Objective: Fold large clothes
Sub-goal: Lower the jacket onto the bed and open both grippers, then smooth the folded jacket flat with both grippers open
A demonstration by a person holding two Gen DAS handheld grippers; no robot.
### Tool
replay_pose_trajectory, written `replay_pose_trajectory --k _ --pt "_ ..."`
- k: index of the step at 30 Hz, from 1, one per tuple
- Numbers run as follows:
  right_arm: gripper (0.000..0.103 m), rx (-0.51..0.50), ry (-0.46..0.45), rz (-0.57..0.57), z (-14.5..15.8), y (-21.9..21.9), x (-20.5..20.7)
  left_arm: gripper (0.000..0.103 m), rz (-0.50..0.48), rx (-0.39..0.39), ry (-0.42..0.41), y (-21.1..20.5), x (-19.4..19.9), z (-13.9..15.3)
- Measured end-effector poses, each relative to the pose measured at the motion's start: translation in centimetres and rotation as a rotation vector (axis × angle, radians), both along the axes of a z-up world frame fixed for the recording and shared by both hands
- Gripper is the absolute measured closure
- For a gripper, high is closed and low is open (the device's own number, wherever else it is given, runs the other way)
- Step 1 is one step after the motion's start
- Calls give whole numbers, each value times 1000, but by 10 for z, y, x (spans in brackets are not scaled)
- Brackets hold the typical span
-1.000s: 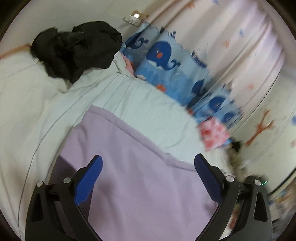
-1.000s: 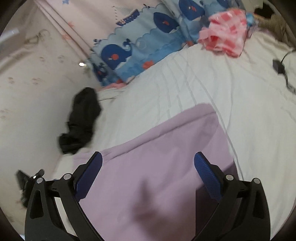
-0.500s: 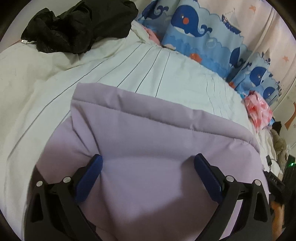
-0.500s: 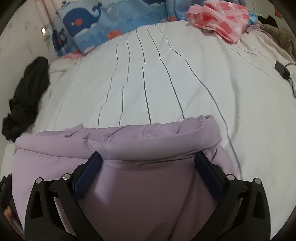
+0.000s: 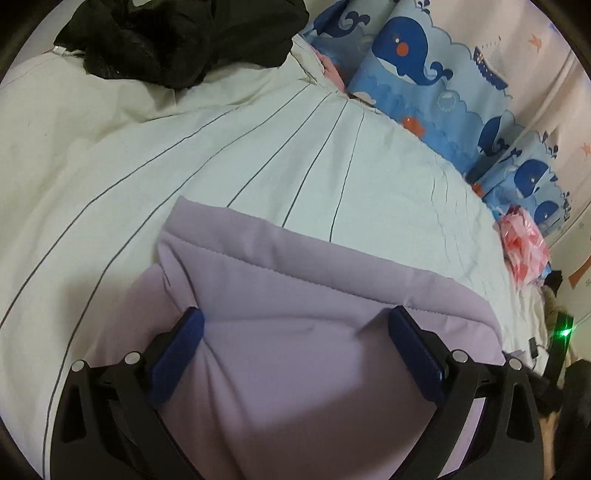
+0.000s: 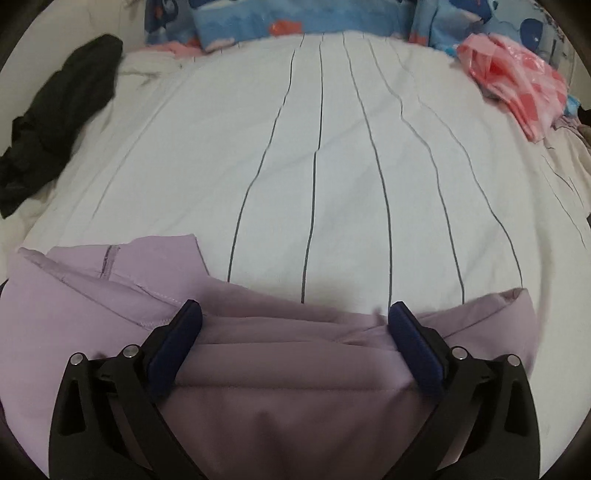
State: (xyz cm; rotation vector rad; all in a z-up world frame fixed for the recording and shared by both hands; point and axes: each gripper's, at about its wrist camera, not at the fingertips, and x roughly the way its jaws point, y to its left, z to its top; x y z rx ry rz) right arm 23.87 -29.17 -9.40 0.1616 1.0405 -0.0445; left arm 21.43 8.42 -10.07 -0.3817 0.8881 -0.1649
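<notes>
A lilac garment (image 5: 295, 302) lies folded in layers on the white striped bed, at the near edge. It also shows in the right wrist view (image 6: 110, 295), with a stitched hem and zip at its left. My left gripper (image 5: 295, 343) is open, its blue pads (image 5: 181, 347) spread over the garment's top layer. My right gripper (image 6: 295, 336) is open too, its pads (image 6: 413, 343) pressing low into the bunched near folds of the cloth. Neither gripper holds anything.
The white striped sheet (image 6: 314, 147) stretches ahead. A black garment (image 5: 177, 33) lies heaped at the far left, also seen in the right wrist view (image 6: 55, 110). Blue whale pillows (image 5: 424, 81) line the wall. A pink checked bag (image 6: 517, 85) lies far right.
Both grippers have dropped lower and closer to the lilac garment. The cloth has been doubled over towards me, so more bare sheet shows beyond it.
</notes>
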Motion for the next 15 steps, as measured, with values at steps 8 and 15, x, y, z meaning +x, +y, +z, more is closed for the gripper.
replay_pose_trajectory --k 8,15 --pt "7 102 -204 41 89 -38 -117 8 -113 3 -28 2 -71 55" --pt "6 89 -186 -49 12 -78 -193 7 -156 125 -54 8 -124 14"
